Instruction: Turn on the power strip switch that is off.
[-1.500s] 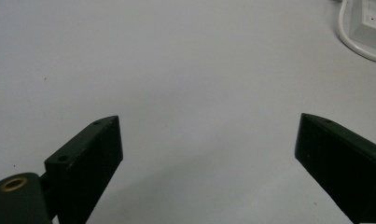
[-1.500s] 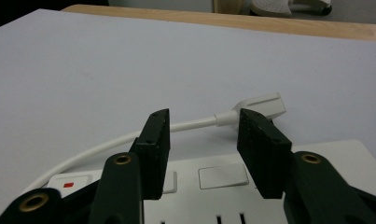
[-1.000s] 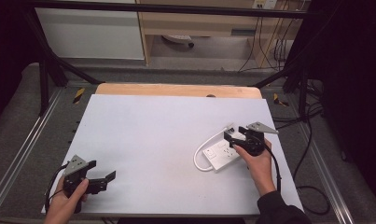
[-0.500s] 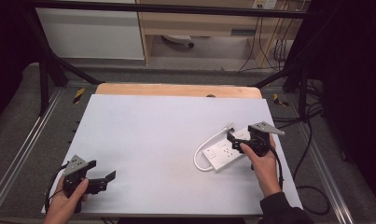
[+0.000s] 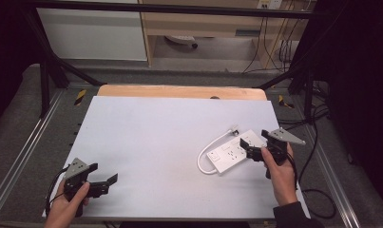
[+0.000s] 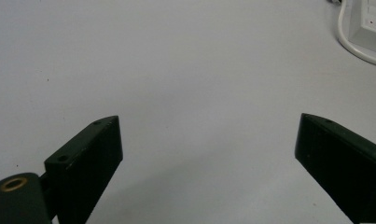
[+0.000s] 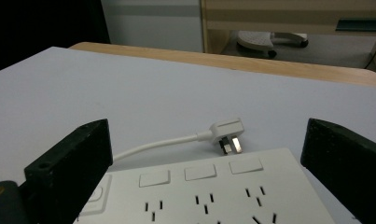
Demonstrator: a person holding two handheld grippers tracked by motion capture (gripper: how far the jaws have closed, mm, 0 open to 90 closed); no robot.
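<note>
Both pairs of jaws stand wide apart and clamp nothing: in the left gripper view we see only bare table between the two black jaws, and in the right gripper view we see the power strip's top face lying between and just beyond them. Moving from largest to smallest, we note first the white table, with a wooden strip along its far edge. On its right half lies the white power strip, flat, sockets up, set at an angle to the table's edges. The right gripper sits at the strip's right end, jaws straddling that end; whether they touch the casing we cannot tell. The left gripper rests near the table's front left corner, well apart from the strip, which appears in its own view only as a corner at the upper right. The strip's white cable loops out from its left end and curves back to the plug, which lies on the table just beyond the strip, its metal pins facing the strip.
</note>
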